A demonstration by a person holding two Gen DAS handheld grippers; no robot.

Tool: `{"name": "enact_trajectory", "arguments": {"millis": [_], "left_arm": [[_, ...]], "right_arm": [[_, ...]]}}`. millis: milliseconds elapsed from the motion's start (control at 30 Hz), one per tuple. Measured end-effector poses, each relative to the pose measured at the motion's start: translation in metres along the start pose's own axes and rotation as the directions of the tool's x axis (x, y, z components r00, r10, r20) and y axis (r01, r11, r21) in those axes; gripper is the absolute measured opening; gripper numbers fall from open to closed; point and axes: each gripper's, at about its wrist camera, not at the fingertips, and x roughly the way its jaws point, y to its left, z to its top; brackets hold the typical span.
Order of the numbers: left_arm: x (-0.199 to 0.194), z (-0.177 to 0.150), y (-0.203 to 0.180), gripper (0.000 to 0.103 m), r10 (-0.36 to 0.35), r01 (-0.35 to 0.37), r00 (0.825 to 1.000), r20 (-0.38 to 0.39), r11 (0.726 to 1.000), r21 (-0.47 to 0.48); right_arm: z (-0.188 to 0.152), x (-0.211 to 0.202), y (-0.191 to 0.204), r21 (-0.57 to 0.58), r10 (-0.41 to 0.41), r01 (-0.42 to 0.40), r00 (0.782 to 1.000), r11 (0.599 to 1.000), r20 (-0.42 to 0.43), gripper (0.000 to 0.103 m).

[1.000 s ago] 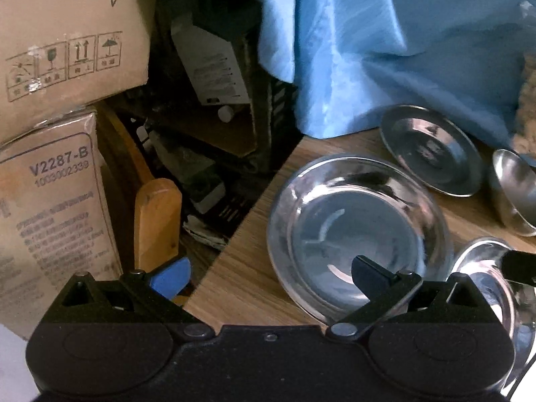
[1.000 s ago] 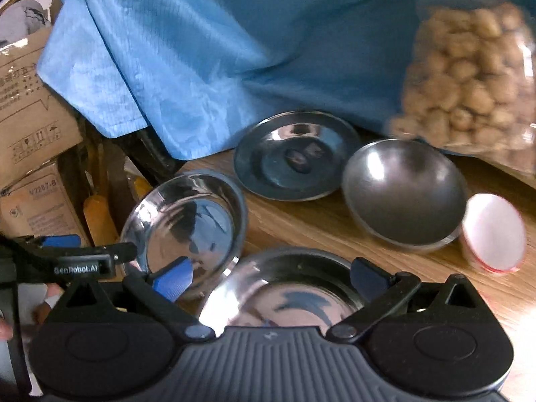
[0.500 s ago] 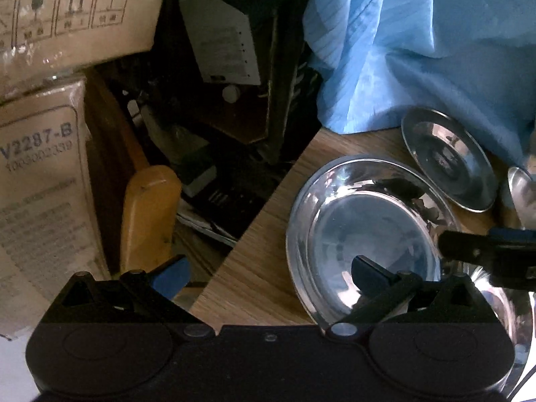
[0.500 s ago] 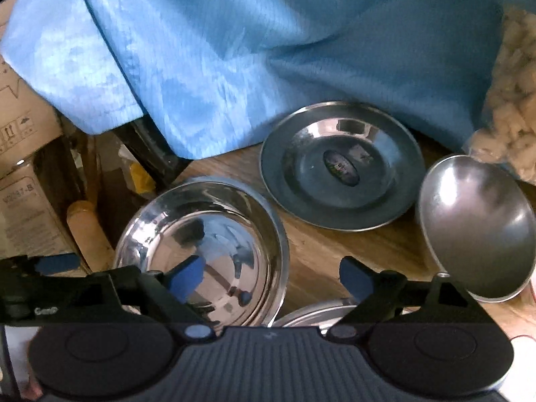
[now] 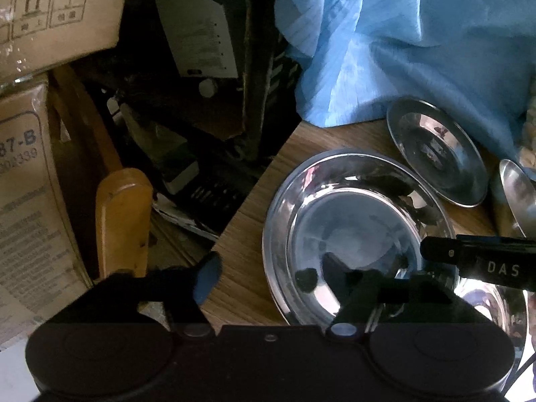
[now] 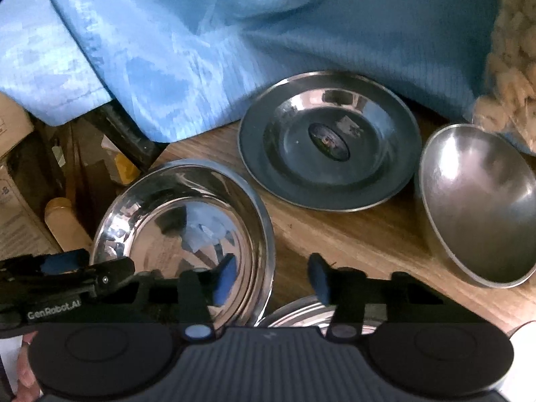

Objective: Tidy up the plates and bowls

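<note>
Your right gripper [image 6: 271,276] stands with its jaws partly apart, holding nothing; the blue pad of its left finger sits over the right inner wall of the shiny bowl [image 6: 174,221], the other pad over bare wood just beside that rim. Your left gripper [image 5: 273,279] is also open and empty, spread wide across the bowl's near-left rim, one finger over the wooden table [image 5: 241,251], the other inside the shiny bowl [image 5: 355,234]. That bowl sits at the table's left corner, close to the edge. Behind it, to the right, a flat steel plate [image 6: 330,140] lies against the hanging blue cloth [image 6: 234,33]. Further right you have a matte steel bowl [image 6: 475,201], tilted toward the camera, with a bag of pale lumpy pieces [image 6: 509,77] behind it. The rim of another steel dish [image 6: 298,311] shows just under your right gripper, touching or nearly touching the shiny bowl. Off the table's left side stand cardboard boxes [image 5: 30,184] and a wooden handle [image 5: 122,221].
</note>
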Motion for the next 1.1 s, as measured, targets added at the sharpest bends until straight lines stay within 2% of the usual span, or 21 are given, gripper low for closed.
{"name": "enact_trajectory", "arguments": {"millis": [100, 200, 467, 533, 600, 700, 800, 933, 1100], "left_arm": [[0.001, 0.000, 0.001, 0.047, 0.001, -0.001, 1.000, -0.001, 1.000, -0.012], [0.001, 0.001, 0.002, 0.041, -0.005, 0.005, 1.000, 0.000, 1.000, -0.018], [0.005, 0.005, -0.003, 0.040, 0.008, -0.008, 1.000, -0.008, 1.000, 0.016], [0.005, 0.006, -0.003, 0.034, 0.007, -0.007, 1.000, -0.009, 1.000, 0.016], [0.005, 0.006, -0.003, 0.024, -0.004, 0.004, 1.000, -0.011, 1.000, 0.020], [0.006, 0.006, -0.003, 0.017, -0.022, 0.022, 1.000, -0.011, 1.000, 0.016], [0.006, 0.006, -0.004, 0.016, -0.032, 0.032, 0.999, -0.011, 0.999, 0.016], [0.004, 0.007, -0.003, 0.015, -0.024, 0.024, 1.000, -0.007, 1.000, 0.018], [-0.008, 0.006, -0.004, 0.015, -0.025, 0.024, 0.999, 0.029, 0.999, 0.035]], "right_arm": [[0.000, 0.002, -0.001, 0.011, -0.001, 0.001, 1.000, 1.000, -0.003, 0.037], [0.000, 0.003, -0.003, 0.027, 0.014, -0.014, 1.000, 1.000, -0.009, 0.035], [0.001, 0.002, -0.009, 0.061, 0.043, -0.043, 0.999, 0.997, 0.007, 0.028], [0.001, 0.001, -0.011, 0.072, 0.050, -0.050, 0.999, 0.996, 0.001, 0.028], [0.002, 0.001, -0.013, 0.084, 0.061, -0.060, 0.998, 0.995, -0.002, 0.026], [0.002, 0.002, -0.015, 0.105, 0.093, -0.093, 0.996, 0.990, -0.002, 0.022], [-0.001, 0.001, -0.015, 0.118, 0.115, -0.116, 0.993, 0.986, 0.015, 0.021], [-0.005, -0.001, -0.021, 0.160, 0.150, -0.154, 0.988, 0.975, 0.035, 0.013], [-0.010, -0.014, -0.020, 0.150, 0.168, -0.177, 0.983, 0.973, 0.075, 0.012]]}}
